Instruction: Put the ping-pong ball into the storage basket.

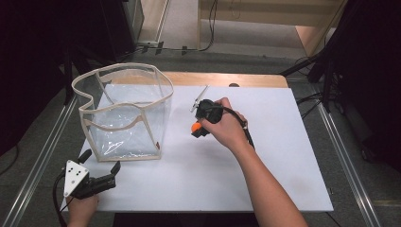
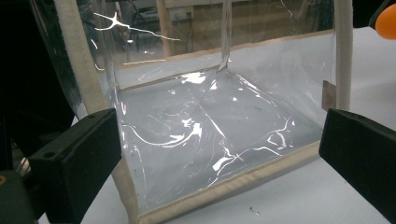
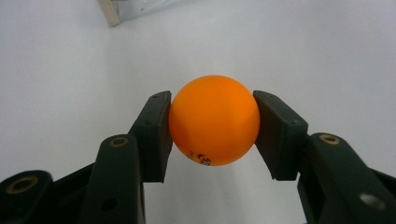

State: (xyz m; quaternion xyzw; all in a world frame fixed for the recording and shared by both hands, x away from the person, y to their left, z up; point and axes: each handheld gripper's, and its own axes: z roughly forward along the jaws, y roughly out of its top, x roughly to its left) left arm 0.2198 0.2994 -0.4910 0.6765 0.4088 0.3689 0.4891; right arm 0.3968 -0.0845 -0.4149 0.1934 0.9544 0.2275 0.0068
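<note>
Your right gripper (image 1: 195,128), at the frame centre, is clamped on the orange ball (image 3: 214,120) just right of the clear bag (image 1: 124,113), with bare white board (image 1: 283,156) around it, while your left gripper (image 1: 101,163), lower left, has its jaws apart near the bag's bottom edge.

Bag (image 1: 125,111) left of ball (image 1: 195,127)

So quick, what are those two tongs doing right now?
Left tongs: open, holding nothing, by the bag.
Right tongs: shut on the ball.
</note>
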